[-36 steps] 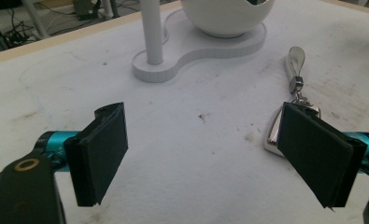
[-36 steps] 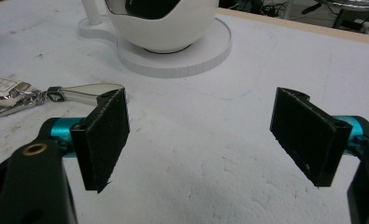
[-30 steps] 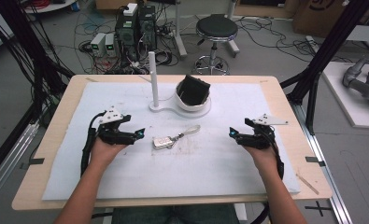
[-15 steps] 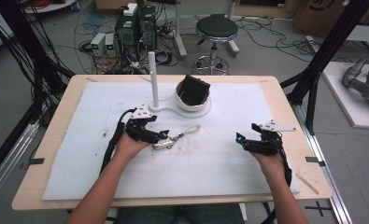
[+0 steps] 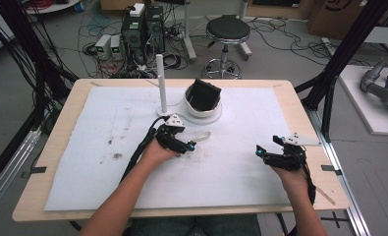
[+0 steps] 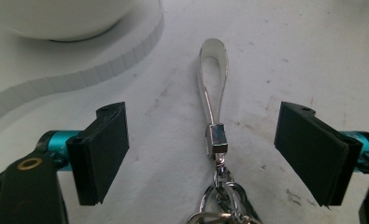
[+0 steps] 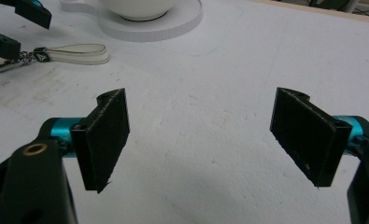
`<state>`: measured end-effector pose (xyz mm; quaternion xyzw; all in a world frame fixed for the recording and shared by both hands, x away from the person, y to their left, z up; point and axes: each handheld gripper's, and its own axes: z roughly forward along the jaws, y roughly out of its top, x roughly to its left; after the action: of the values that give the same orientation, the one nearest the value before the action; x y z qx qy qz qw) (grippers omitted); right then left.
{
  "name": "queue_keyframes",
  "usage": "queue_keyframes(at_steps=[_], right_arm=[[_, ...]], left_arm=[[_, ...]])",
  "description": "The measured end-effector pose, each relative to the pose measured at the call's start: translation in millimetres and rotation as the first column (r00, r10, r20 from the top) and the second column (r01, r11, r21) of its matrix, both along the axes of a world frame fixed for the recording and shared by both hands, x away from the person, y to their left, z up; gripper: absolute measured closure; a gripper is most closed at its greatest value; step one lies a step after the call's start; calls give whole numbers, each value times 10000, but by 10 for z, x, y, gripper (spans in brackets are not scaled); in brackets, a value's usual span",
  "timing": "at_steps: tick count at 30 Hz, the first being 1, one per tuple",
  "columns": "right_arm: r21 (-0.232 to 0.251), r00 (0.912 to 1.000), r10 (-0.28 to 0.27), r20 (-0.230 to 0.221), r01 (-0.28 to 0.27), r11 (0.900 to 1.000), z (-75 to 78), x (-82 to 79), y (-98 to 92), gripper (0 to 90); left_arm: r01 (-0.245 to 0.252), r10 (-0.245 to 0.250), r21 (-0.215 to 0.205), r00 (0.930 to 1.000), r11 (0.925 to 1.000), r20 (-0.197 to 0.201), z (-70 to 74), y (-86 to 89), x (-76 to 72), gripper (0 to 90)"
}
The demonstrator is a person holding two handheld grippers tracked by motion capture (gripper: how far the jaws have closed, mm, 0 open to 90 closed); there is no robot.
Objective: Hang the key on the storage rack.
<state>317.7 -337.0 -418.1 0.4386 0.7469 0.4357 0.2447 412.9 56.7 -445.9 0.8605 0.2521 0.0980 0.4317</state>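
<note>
A keychain lies on the white mat: a clear strap loop [image 6: 213, 81], a metal clasp [image 6: 217, 139] and key rings [image 6: 222, 205]. My left gripper [image 6: 205, 154] is open and low over it, one jaw on each side of the clasp, neither touching. From the high view, the left gripper [image 5: 190, 146] sits mid-table with the strap [image 5: 201, 135] poking out beyond it. My right gripper [image 5: 260, 151] is open and empty over the mat's right side. In the right gripper view the right gripper [image 7: 203, 135] faces bare mat, with the strap [image 7: 77, 52] far off at upper left.
A white base [image 5: 211, 117] behind the keychain carries an upright white post [image 5: 160, 83] and a white bowl [image 5: 201, 105] holding a black object [image 5: 204, 93]. The bowl's base [image 6: 102, 65] is close to the left jaw. Table edges lie right and front.
My left hand has moved right from the mat's left side to the keychain, and its open jaws now straddle the clasp. The right gripper has shifted only slightly.
</note>
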Motion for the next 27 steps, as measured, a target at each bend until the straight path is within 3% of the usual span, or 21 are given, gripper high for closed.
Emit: queue_keyframes(at_steps=[4,9,10,14,19,21,23,27], right_arm=[[20,10000,-54,-31,54,10000,-4,-24,-29,200],[-20,10000,-62,-59,62,10000,-13,-38,-48,200],[-17,10000,-57,-64,57,10000,-14,-41,-51,200],[0,9999,-87,-82,87,10000,-14,-52,-60,200],[-22,9999,-79,-75,79,10000,-15,-53,-60,200],[-11,9999,-72,-112,72,10000,-17,-52,-50,200],[-61,9999,-30,-130,29,10000,-19,-51,-45,200],[-57,9999,13,-128,-14,10000,-19,-50,-35,200]], left_arm=[[-36,40,271,9999,9996,-141,-15,-36,36,242],[-39,48,371,9997,9993,-252,-24,-56,49,392],[4,7,606,9999,9982,-173,-36,-71,46,419],[-64,66,739,10000,9972,-24,-27,-72,39,510],[428,-444,968,9989,9944,144,-13,-84,12,625],[784,-838,1268,9958,9888,381,1,-122,-33,733],[841,-910,1356,9948,9872,450,5,-133,-44,796],[976,-1064,1452,9929,9846,540,16,-136,-56,812]])
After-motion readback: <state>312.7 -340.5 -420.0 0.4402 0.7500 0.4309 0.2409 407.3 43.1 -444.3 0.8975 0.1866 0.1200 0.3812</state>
